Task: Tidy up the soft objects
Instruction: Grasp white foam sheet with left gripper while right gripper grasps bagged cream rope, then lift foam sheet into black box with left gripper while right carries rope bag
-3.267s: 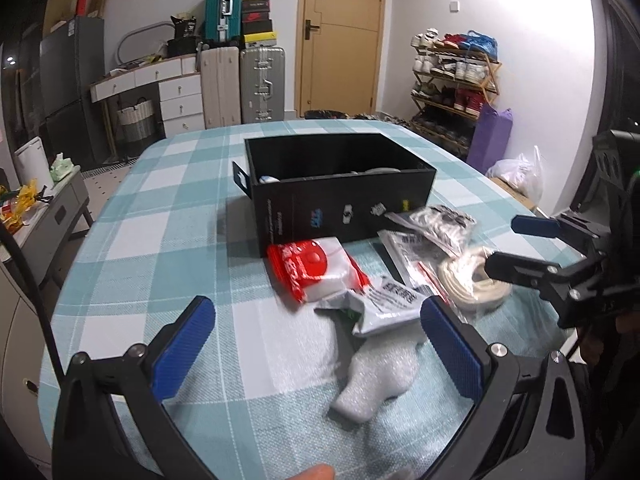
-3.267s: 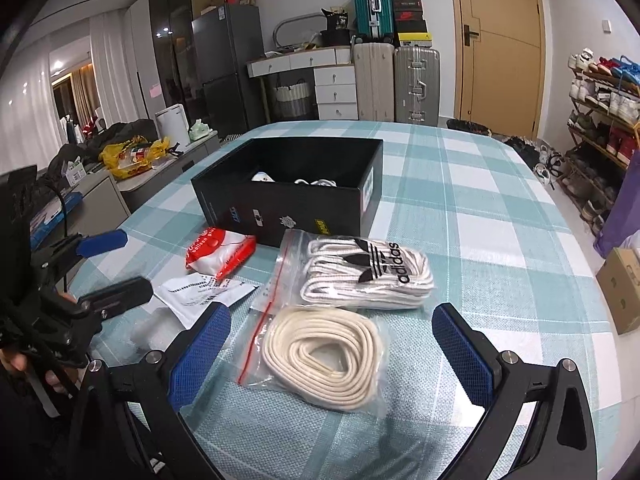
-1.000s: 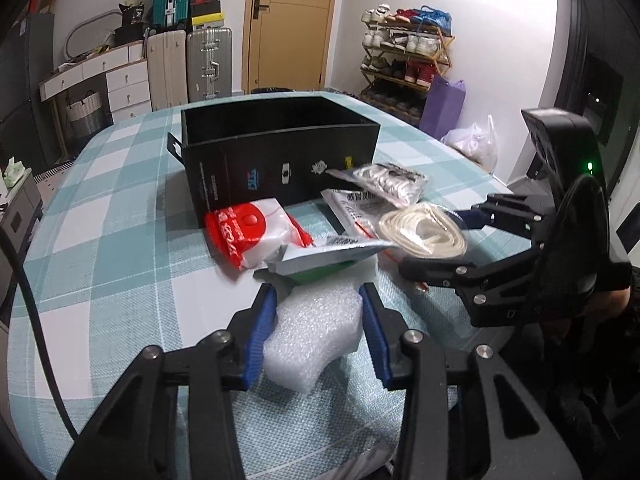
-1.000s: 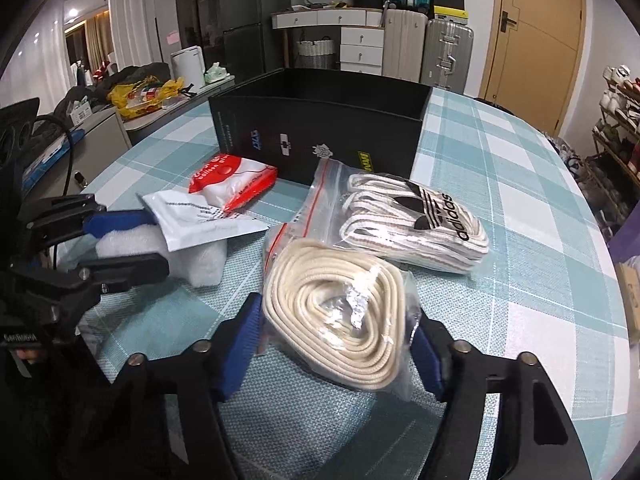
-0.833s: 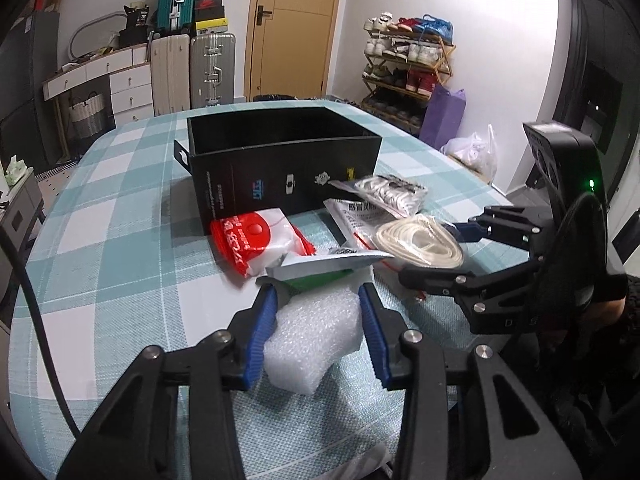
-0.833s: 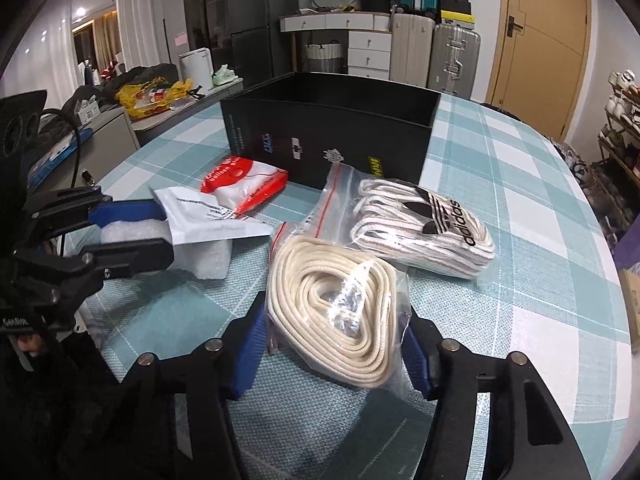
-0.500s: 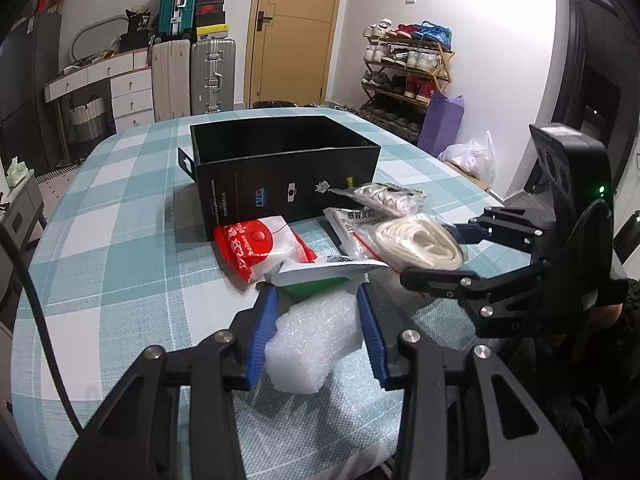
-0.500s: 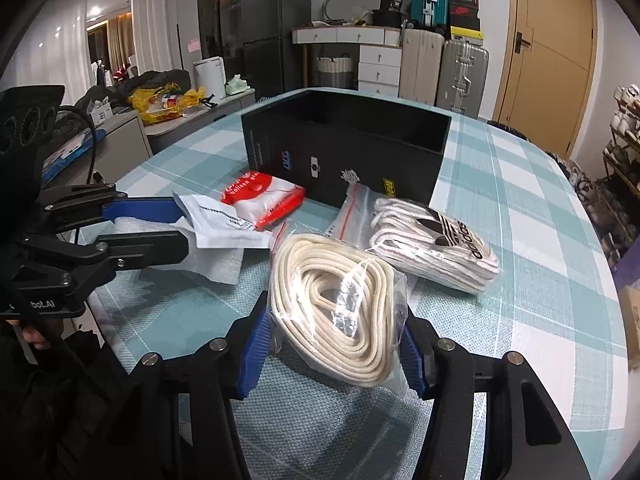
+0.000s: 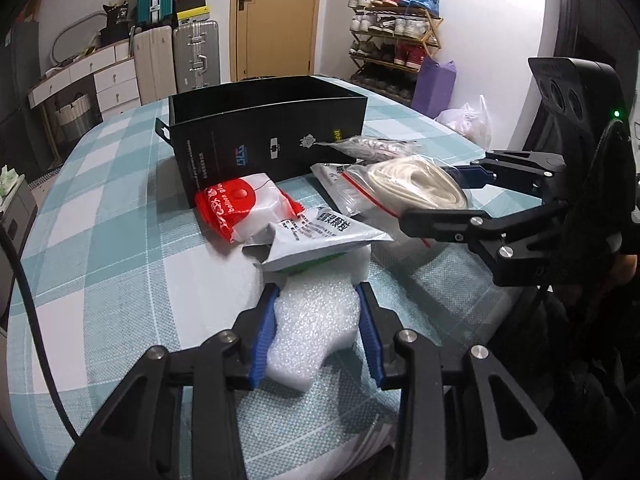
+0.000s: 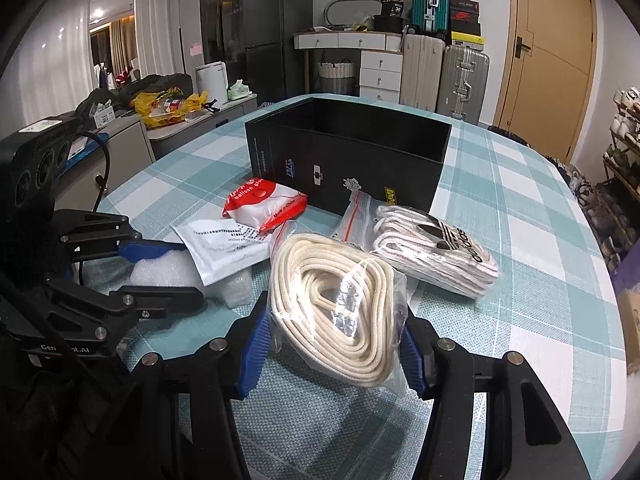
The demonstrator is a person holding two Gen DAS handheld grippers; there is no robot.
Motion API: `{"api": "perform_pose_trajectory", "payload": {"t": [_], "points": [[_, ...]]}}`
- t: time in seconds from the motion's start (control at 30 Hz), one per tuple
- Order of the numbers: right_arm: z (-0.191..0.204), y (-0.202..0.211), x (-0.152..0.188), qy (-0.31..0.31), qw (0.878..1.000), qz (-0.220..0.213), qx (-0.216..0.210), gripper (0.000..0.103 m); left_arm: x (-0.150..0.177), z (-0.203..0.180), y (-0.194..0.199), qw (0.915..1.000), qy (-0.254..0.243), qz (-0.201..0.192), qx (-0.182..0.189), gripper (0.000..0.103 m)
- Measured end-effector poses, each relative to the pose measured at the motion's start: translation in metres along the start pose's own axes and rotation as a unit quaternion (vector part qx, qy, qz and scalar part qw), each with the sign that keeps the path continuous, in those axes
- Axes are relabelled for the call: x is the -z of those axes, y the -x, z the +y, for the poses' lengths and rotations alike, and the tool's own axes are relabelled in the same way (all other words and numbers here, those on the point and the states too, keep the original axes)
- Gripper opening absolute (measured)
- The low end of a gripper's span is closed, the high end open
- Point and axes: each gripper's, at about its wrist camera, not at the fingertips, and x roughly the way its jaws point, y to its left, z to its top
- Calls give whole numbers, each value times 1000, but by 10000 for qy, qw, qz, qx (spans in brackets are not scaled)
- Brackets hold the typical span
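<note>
My left gripper (image 9: 317, 332) is shut on a white foam wrap (image 9: 314, 330) and holds it just above the checked tablecloth. My right gripper (image 10: 334, 346) is shut on a clear bag of cream rope (image 10: 334, 304), lifted and tilted. The open black box (image 9: 268, 142) stands behind them in both views (image 10: 348, 160). On the cloth lie a red and white packet (image 9: 240, 208), a grey printed pouch (image 9: 320, 236) resting on the foam, and a bag of white adidas laces (image 10: 436, 254).
The table's near edge (image 10: 360, 432) runs just under both grippers. Behind the table stand suitcases (image 9: 176, 60), white drawers (image 10: 378, 68), a shoe rack (image 9: 394, 32) and a door (image 10: 546, 52).
Both grippers closed on their items: the left on the foam, the right on the rope bag. Both have since lifted them slightly off the cloth.
</note>
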Motion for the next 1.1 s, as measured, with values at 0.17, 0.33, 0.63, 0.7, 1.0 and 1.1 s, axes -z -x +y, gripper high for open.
{"api": "perform_pose_trajectory", "payload": {"t": [0.17, 0.33, 0.63, 0.7, 1.0, 1.1], "points": [[1, 7, -1, -2, 9998, -192, -39, 57, 0, -1, 8, 9997, -11, -121, 190, 36], [2, 17, -3, -12, 9989, -457, -98, 57, -4, -6, 18, 9990, -50, -310, 333, 36], [-4, 35, -9, -172, 9964, -829, -25, 57, -15, -2, 36, 9974, 131, -626, 322, 36], [-6, 39, -10, -201, 9957, -905, 18, 57, -17, -1, 40, 9969, 183, -690, 319, 36], [-10, 53, -16, -286, 9936, -1091, 113, 57, -30, 6, 54, 9941, 366, -1006, 170, 36], [-11, 57, -18, -314, 9929, -1134, 143, 57, -36, 11, 58, 9929, 453, -1097, 83, 36]]}}
